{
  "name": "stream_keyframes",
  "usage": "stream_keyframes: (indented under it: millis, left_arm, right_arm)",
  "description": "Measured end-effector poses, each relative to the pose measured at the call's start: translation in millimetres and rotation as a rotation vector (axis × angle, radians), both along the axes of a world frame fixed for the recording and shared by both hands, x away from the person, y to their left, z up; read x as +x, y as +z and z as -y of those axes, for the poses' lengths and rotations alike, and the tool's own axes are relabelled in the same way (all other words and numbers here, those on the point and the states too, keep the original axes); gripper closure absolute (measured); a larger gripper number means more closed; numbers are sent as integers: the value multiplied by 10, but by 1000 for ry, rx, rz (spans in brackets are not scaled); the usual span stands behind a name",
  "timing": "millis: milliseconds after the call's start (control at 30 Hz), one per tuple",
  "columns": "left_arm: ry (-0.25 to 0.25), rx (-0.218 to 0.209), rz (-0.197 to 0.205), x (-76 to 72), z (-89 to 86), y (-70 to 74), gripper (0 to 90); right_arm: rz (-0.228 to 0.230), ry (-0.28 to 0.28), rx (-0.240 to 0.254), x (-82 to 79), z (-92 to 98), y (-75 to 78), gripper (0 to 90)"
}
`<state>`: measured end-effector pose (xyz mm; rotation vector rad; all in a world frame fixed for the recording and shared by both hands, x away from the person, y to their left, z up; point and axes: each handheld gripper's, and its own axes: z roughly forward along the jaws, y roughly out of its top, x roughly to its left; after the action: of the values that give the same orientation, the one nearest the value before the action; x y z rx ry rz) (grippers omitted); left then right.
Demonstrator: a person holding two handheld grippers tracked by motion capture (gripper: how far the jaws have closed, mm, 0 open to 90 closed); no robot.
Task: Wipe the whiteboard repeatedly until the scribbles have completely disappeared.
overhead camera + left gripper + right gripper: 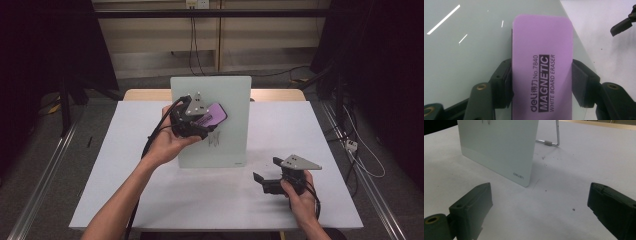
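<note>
A small white glass board (pixel 230 95) stands tilted on the table, with dark pen marks (pixel 214 139) near its middle. My left gripper (pixel 204 121) is shut on a purple magnetic whiteboard eraser (pixel 213 115) and holds it against the board just above the marks. In the left gripper view the eraser (pixel 542 65) sits between both pads (pixel 504 82), its label facing the camera, over the board (pixel 469 50). My right gripper (pixel 265 172) rests open on the table in front of the board's right corner, nothing between its jaws. The right gripper view shows the board's lower corner (pixel 506 152) and its wire stand (pixel 554 142).
The white table (pixel 280 125) lies around the board, with a wooden strip (pixel 145 94) at its far edge. Dark specks (pixel 573 209) dot the surface near my right gripper. Cables (pixel 360 150) run along the floor at the right.
</note>
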<state>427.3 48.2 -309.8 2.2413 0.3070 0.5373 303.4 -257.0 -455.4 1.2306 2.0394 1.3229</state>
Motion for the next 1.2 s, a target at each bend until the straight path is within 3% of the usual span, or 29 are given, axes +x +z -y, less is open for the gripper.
stream_keyframes:
  millis: [467, 533, 900, 1200]
  left_arm:
    - [-80, 113, -41, -172, 210, -417, 410]
    - [-82, 105, -48, -181, 210, -454, 410]
    - [-107, 144, -74, -253, 252, -653, 410]
    - [-117, 171, -99, -277, 229, -731, 410]
  right_arm:
    - [2, -2, 3, -2, 7, 1, 58]
    - [4, -2, 2, -5, 5, 3, 58]
    - [1, -3, 1, -5, 0, 4, 58]
    - [1, -3, 1, -7, -1, 5, 58]
